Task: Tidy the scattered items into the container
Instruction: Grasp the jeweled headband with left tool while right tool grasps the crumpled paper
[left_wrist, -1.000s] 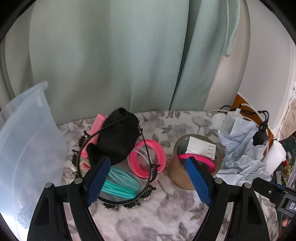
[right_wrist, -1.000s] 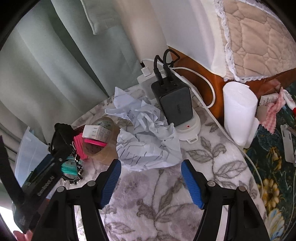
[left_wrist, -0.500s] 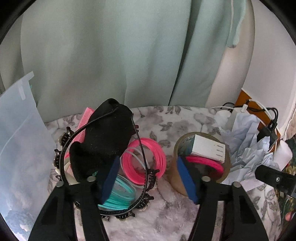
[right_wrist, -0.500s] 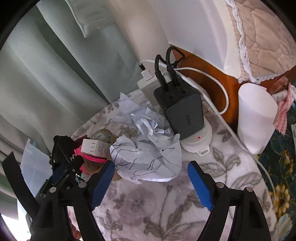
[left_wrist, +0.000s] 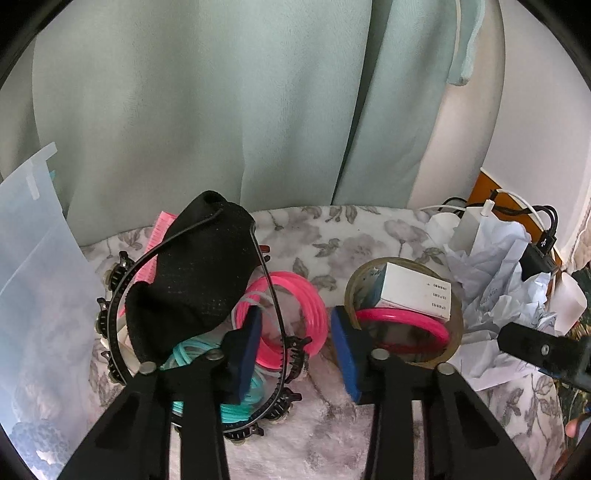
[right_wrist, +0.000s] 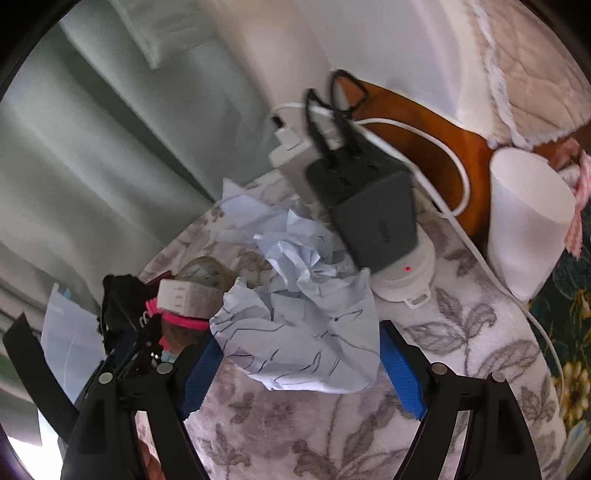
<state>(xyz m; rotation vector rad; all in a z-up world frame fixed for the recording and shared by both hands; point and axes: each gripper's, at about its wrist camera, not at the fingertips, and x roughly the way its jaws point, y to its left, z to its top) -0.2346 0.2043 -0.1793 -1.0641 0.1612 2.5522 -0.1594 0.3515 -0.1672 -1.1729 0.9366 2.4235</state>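
Observation:
My left gripper (left_wrist: 295, 321) hangs low over a pile on the floral cloth, its jaws closing. A pink coil (left_wrist: 295, 295) and the thin black headband (left_wrist: 110, 332) lie between the blue pads, and I see no pad pressing on them. A black cloth (left_wrist: 195, 277) drapes over the headband, with a teal coil (left_wrist: 236, 402) below. A tape roll (left_wrist: 406, 347) to the right holds a white box (left_wrist: 417, 291) and a pink ring (left_wrist: 402, 325). My right gripper (right_wrist: 301, 369) stands open with crumpled paper (right_wrist: 303, 332) between its pads. The translucent container (left_wrist: 33, 277) stands at the left.
A black charger (right_wrist: 373, 221) with cables sits on a white base behind the paper. A white cup (right_wrist: 524, 229) stands at the right by a wooden edge. A pale green curtain (left_wrist: 221, 110) closes off the back. A pink comb (left_wrist: 159, 232) lies behind the black cloth.
The left gripper sank toward the pile and its jaws narrowed around the pink coil. The right gripper opened wider and moved forward, so the paper now lies between its pads.

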